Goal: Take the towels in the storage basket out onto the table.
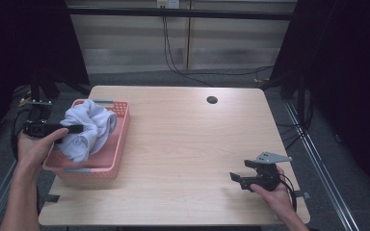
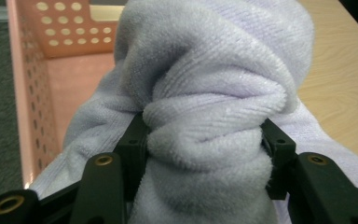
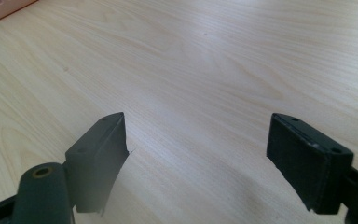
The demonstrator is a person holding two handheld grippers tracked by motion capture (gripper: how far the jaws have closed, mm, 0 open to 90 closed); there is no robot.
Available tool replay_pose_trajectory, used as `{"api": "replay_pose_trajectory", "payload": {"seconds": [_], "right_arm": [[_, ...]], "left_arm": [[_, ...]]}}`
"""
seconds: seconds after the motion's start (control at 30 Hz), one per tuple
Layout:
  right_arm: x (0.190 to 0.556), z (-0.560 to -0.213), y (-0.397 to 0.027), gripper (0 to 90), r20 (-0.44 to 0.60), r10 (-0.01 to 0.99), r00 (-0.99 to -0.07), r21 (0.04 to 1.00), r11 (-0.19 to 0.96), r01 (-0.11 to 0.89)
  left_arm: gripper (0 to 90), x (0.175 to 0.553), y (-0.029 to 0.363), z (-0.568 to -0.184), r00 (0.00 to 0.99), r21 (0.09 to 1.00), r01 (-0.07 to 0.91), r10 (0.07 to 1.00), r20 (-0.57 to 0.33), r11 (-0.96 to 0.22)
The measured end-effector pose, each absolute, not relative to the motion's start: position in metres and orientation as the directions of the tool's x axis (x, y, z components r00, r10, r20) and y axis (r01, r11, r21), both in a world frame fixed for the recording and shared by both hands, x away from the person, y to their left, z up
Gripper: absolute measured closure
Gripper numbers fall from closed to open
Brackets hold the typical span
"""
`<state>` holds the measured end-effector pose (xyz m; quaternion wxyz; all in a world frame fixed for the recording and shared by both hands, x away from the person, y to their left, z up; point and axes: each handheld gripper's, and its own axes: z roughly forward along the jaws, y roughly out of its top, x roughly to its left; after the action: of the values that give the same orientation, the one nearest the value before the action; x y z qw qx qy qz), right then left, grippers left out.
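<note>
Terrycloth towel (image 2: 205,107) is bunching softly, light and floppy, as my left hand-held gripper (image 2: 205,154) is clenching its gathered fold above the pink basket (image 1: 118,144); my right hand-held gripper (image 3: 196,158) is gaping empty.

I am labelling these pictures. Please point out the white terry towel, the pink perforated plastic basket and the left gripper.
white terry towel (image 2: 214,126), left gripper view, bunched fold.
pink perforated plastic basket (image 1: 118,144), high view, right wall.
left gripper (image 2: 205,140), left gripper view, between fingertips.

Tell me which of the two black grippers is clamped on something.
The left gripper, squeezing the bunched white terry towel above the pink basket; the right gripper is open over bare wood.
</note>
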<state>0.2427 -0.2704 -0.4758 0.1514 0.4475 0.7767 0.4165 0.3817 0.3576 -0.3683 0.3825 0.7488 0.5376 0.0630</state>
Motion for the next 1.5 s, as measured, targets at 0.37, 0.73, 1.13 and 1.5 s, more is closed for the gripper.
{"api": "replay_pose_trajectory", "payload": {"seconds": [0.37,0.73,1.13,1.5], "right_arm": [[0.242,-0.475,-0.271,19.6,0.137,0.821,-0.554,0.783,0.252,0.568],[0.243,-0.475,-0.27,20.1,0.127,0.818,-0.561,0.784,0.264,0.562],[0.243,-0.475,-0.271,19.9,0.133,0.821,-0.556,0.783,0.257,0.566],[0.243,-0.475,-0.271,19.9,0.136,0.821,-0.554,0.782,0.254,0.569]], "left_arm": [[48.3,0.376,0.351,-0.347,0.434,0.692,0.716,0.838,-0.332,-0.097],[48.2,0.372,0.327,-0.333,0.505,0.715,0.681,0.809,-0.302,-0.158],[48.0,0.372,0.284,-0.313,0.58,0.75,0.634,0.758,-0.3,-0.189],[47.7,0.374,0.225,-0.319,0.658,0.742,0.619,0.685,-0.311,-0.257]]}}
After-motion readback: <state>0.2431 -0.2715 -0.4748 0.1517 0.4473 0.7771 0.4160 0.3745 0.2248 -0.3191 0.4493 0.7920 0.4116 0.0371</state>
